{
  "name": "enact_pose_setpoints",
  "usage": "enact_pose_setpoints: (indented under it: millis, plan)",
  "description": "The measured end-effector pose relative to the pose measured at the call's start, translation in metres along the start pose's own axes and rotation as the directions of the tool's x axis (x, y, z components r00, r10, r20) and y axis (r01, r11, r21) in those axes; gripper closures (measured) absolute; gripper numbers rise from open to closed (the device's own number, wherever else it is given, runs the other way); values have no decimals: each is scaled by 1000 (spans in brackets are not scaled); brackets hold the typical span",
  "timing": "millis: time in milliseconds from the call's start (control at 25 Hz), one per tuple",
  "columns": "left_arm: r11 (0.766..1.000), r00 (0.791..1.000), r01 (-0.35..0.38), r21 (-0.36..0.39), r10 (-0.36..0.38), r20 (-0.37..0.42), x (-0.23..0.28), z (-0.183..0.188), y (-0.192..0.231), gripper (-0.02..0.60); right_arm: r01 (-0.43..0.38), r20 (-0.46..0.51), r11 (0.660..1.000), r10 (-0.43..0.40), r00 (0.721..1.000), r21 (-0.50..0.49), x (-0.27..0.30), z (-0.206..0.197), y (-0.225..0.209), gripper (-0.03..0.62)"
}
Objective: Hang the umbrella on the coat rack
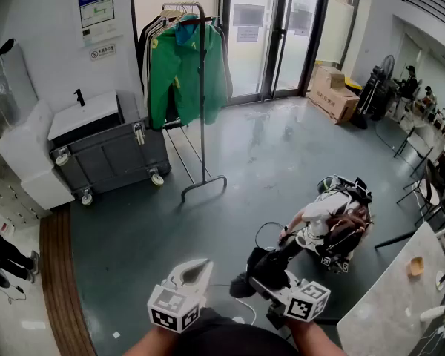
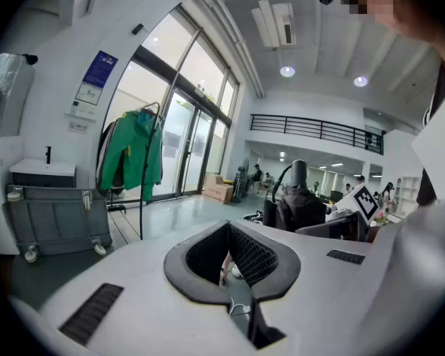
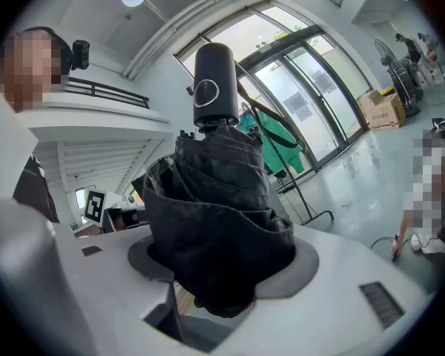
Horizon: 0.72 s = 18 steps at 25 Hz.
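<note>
A folded black umbrella (image 3: 215, 221) with a black cylindrical handle (image 3: 213, 87) stands upright between the jaws of my right gripper (image 3: 219, 254), which is shut on its bunched canopy. From the head view the umbrella (image 1: 265, 265) and the right gripper (image 1: 276, 280) are low, right of centre. My left gripper (image 1: 194, 271) is beside them to the left; its jaws (image 2: 226, 232) meet at the tips with nothing in them. The coat rack (image 1: 201, 87) stands well ahead across the floor, with a green jacket (image 1: 179, 69) hanging on it. It also shows far off as rack (image 2: 144, 170) and rack (image 3: 291, 170).
A grey wheeled cart (image 1: 111, 154) with a white sink top stands left of the rack. A person (image 1: 332, 225) crouches on the floor to the right, a cable beside them. A cardboard box (image 1: 332, 95) sits by the glass doors (image 1: 271, 35). A marble-look table (image 1: 393, 302) is at lower right.
</note>
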<state>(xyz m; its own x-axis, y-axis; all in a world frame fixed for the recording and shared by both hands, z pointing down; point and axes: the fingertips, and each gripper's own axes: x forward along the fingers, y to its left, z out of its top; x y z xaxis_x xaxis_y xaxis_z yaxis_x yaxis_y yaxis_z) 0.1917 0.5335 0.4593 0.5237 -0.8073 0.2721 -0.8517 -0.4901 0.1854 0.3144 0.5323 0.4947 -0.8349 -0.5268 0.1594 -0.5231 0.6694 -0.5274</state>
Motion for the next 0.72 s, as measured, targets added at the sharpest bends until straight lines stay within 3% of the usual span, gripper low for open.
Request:
enact_pose_setpoints:
  millis: [520,720]
  plan:
    - [1000,1000,-18,-12,19,16,0,2,5,566,-5,-23,1000,5,1000,-22,5,-3,-4,345]
    - [1000,999,-11,-28,10,-46,7,-5,13,566,-30,-17,998,29,999,-57,10,7,0,345]
